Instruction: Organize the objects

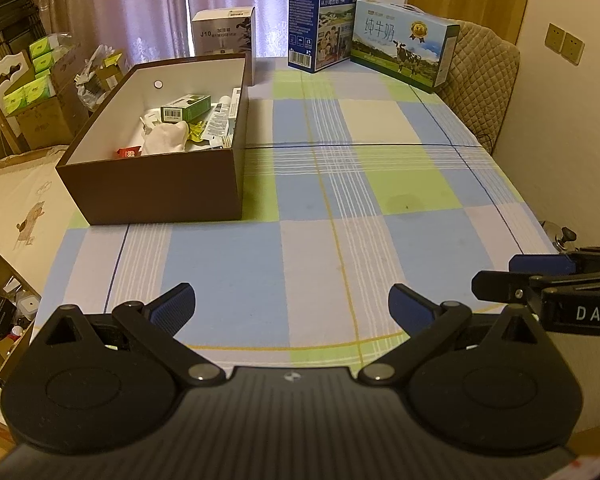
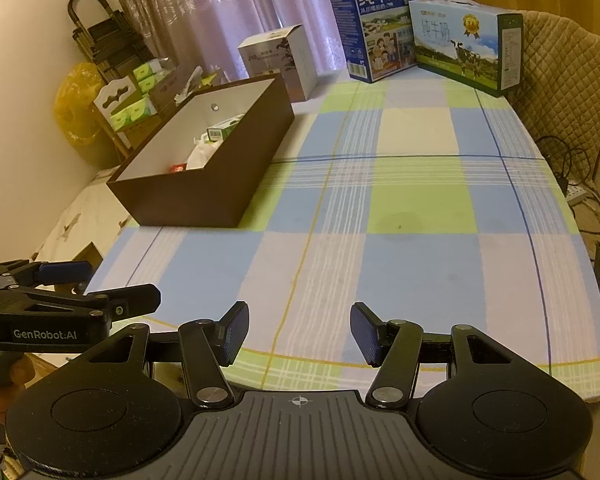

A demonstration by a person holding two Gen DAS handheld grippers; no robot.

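A brown open box (image 1: 152, 192) with a white inside stands at the table's left. It holds a green carton (image 1: 185, 108), a white cloth (image 1: 166, 138), a small red packet (image 1: 128, 153) and tubes. It also shows in the right wrist view (image 2: 204, 196). My left gripper (image 1: 291, 312) is open and empty, low over the near table edge. My right gripper (image 2: 299, 332) is open and empty beside it, to the right. Each gripper shows at the edge of the other's view.
The table wears a checked blue, green and white cloth (image 1: 340, 184). Two milk cartons (image 1: 324, 20) (image 1: 404, 46) and a white box (image 1: 224, 30) stand at the far edge. A quilted chair (image 1: 480, 76) is far right. Shelves with green packs (image 1: 32, 76) stand left. Cables (image 2: 580, 200) lie right.
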